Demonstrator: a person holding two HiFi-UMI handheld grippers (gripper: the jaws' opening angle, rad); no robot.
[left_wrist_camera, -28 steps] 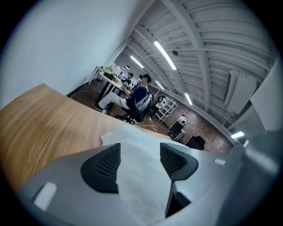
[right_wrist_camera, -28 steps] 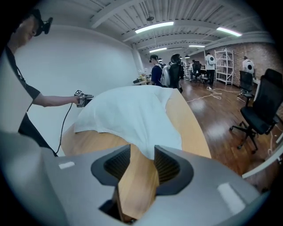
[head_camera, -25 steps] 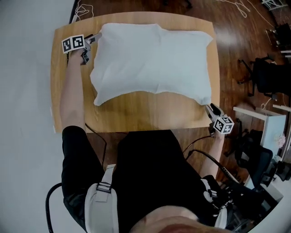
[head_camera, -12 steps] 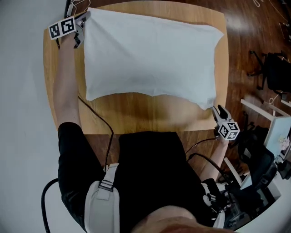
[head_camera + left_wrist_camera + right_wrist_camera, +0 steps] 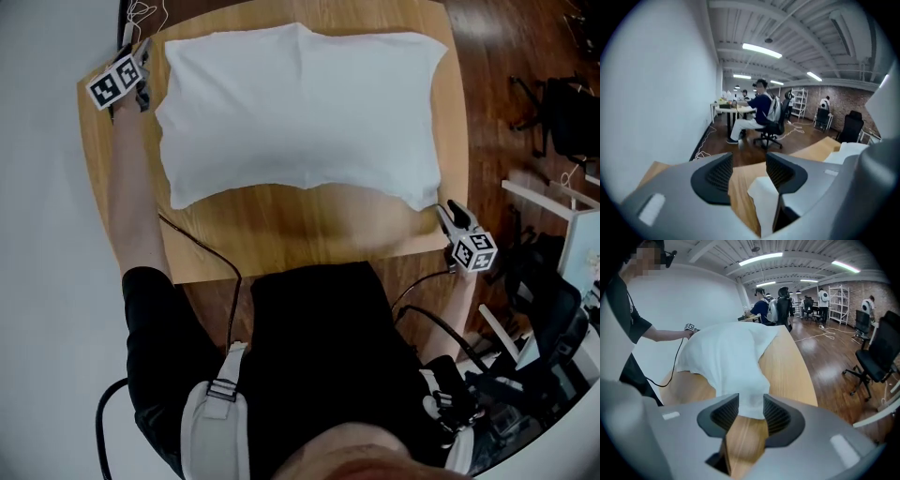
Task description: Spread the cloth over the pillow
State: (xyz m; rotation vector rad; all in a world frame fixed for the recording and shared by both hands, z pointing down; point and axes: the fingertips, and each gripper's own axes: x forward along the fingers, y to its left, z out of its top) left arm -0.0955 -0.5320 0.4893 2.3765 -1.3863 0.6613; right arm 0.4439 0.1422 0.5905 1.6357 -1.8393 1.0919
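A white cloth lies spread over a soft hump on the wooden table; the pillow beneath is hidden. My left gripper is at the far left, just off the cloth's edge. Its jaws are opening, and a cloth corner lies loose beside the right jaw, not pressed. In its own view the left gripper points across the room. My right gripper is at the near right corner of the cloth. In the right gripper view, the right gripper pinches that corner between its pads.
A black cable crosses the table's near left part. Office chairs and a white shelf stand on the wooden floor to the right. A white wall runs along the left. People sit at desks far behind.
The cloth has been drawn wider and flatter across the table. The left gripper held the far left corner half a second ago; now it has let go and sits slightly away from it.
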